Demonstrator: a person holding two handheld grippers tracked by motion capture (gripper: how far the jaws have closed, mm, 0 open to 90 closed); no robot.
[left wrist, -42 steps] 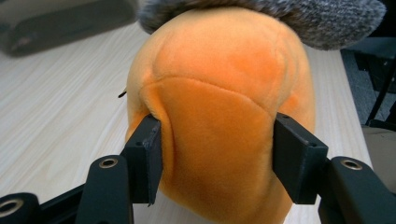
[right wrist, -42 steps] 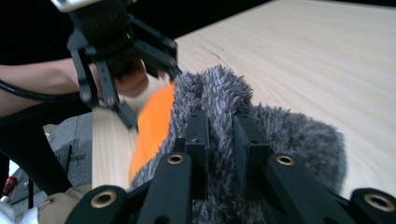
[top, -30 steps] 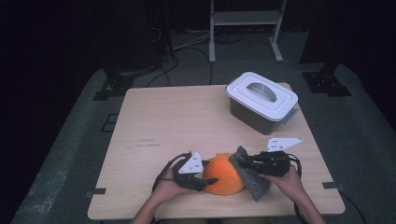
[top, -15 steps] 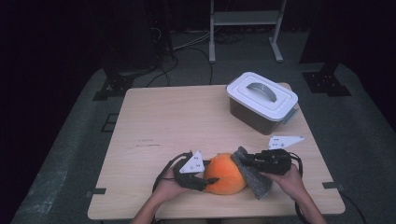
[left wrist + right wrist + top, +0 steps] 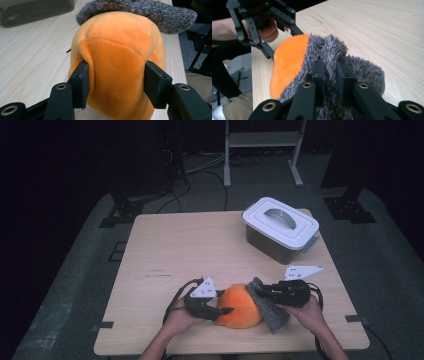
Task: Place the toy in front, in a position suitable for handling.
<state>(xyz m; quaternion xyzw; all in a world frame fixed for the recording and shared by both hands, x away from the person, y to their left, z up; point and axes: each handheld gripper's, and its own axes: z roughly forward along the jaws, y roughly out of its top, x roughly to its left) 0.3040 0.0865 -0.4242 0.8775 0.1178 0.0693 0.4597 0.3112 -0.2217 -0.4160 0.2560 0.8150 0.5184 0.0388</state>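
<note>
Orange plush, smooth and rounded, is making up the soft toy (image 5: 241, 306) lying near the front edge of the wooden table (image 5: 200, 245); a shaggy grey knitted cloth (image 5: 269, 306) is draping over its right side. In the left gripper view the toy is bulging like a seamed dome between the black pads, which are pressing into its sides. The left gripper (image 5: 222, 310) is reaching in level from the left and its jaws have just been closing on the toy. The right gripper (image 5: 261, 292) is coming in from the right, pinching a fold of the cloth tightly. A white-lidded storage box (image 5: 280, 227) is standing at the far right.
</note>
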